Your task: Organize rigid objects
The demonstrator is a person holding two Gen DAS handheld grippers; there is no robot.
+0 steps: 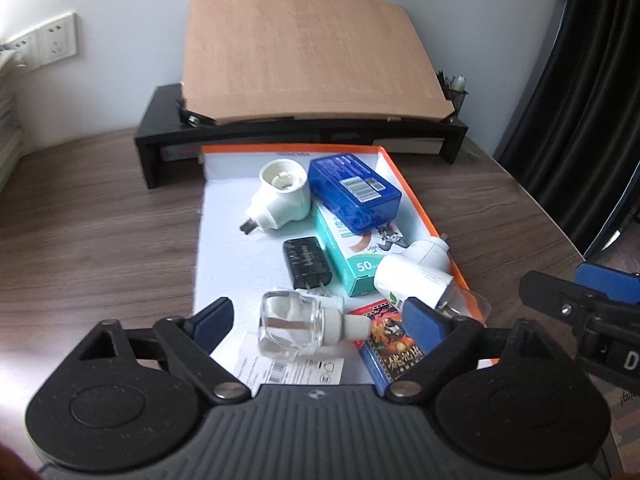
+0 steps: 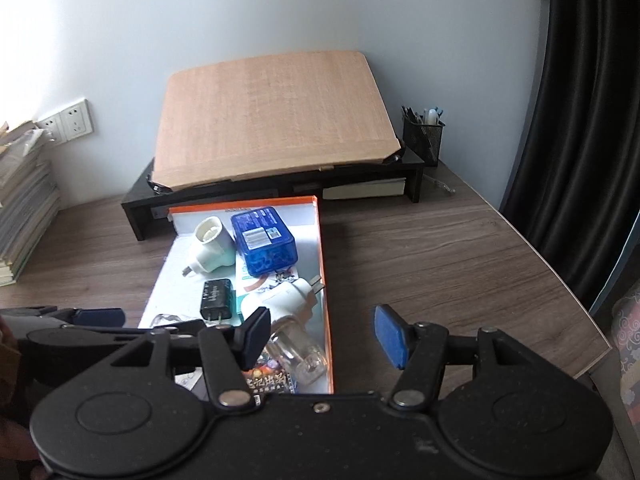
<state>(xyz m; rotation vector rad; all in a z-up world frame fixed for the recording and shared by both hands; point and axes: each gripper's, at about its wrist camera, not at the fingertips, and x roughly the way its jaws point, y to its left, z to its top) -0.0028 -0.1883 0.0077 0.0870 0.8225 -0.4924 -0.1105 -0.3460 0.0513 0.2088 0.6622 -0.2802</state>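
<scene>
The clear glass bottle (image 1: pixel 296 326) lies on its side at the near end of the orange-rimmed tray (image 1: pixel 420 200), between the spread fingers of the left gripper (image 1: pixel 320 320) without either pad touching it. Beyond it, from left to right, sit a white plug-in heater (image 1: pixel 280 196), a black charger (image 1: pixel 307 264), a teal box (image 1: pixel 352 256) with a blue plastic case (image 1: pixel 354 192) on top, and a second white heater (image 1: pixel 416 276) against the right rim. A card pack (image 1: pixel 394 344) lies beside the bottle. The right gripper (image 2: pixel 320 338) hangs with jaws apart and empty over the tray's right rim and the wooden desk (image 2: pixel 440 264).
</scene>
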